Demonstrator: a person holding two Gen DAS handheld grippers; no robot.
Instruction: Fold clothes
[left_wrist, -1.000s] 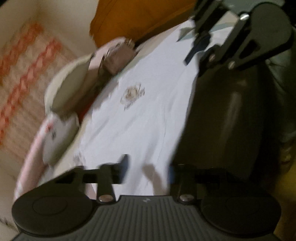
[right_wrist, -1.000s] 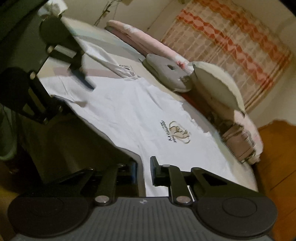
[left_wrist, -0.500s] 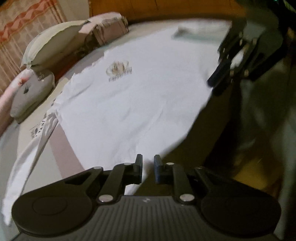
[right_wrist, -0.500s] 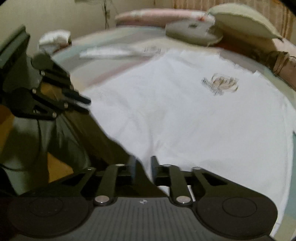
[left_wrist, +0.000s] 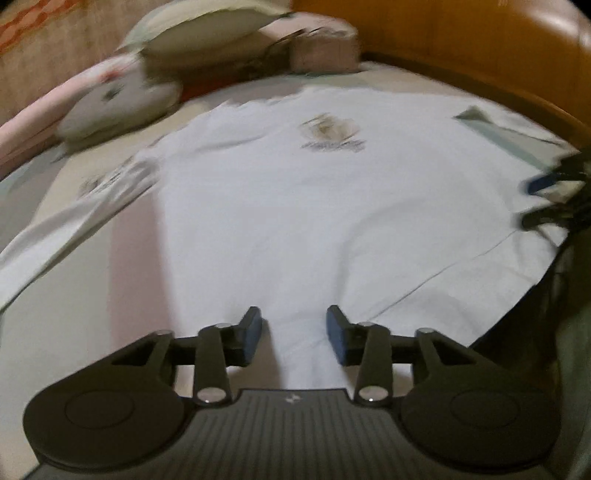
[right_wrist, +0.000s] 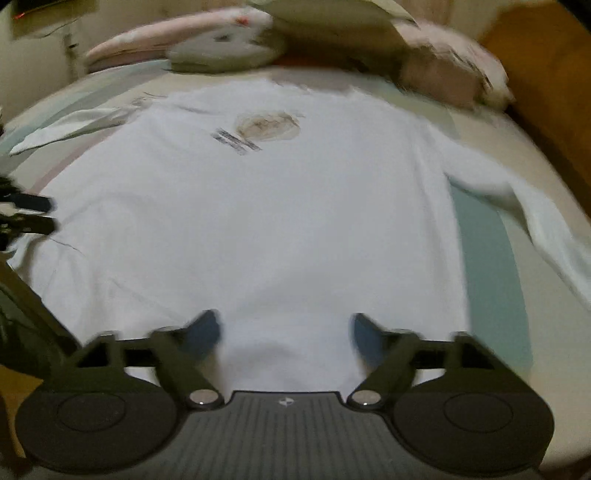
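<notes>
The white long-sleeved shirt (right_wrist: 266, 221) is lying spread face up on the bed (right_wrist: 480, 266), its hem toward the cameras, its printed logo (right_wrist: 266, 127) toward the pillows (right_wrist: 229, 48), and both sleeves are trailing out to the sides. Both claws are opening over the hem edge: the left claw (left_wrist: 294, 334) is standing about half apart with shirt cloth lying flat under the gap and nothing pinched, and the right claw (right_wrist: 286, 338) is spreading wider, likewise gripping nothing. In the right wrist view the left claw is showing at the far left edge, beside the shirt's side; in the left wrist view the right claw (left_wrist: 550, 199) is showing blurred at the right edge. Judging from this, the spreading step is ending and the first fold is coming up, so the shirt wants to be flat before anything is lifted. The faint crease (left_wrist: 443, 273) running toward the hem in the left wrist view is worth smoothing first. A good next grasp would be taking a sleeve (right_wrist: 535, 214) or a side seam with thin pinches on one layer only, keeping both claws level with each other so the fold line is running straight up the body, and laying the cloth down instead of dragging it, since dragging is likely bunching the sheet beneath.
</notes>
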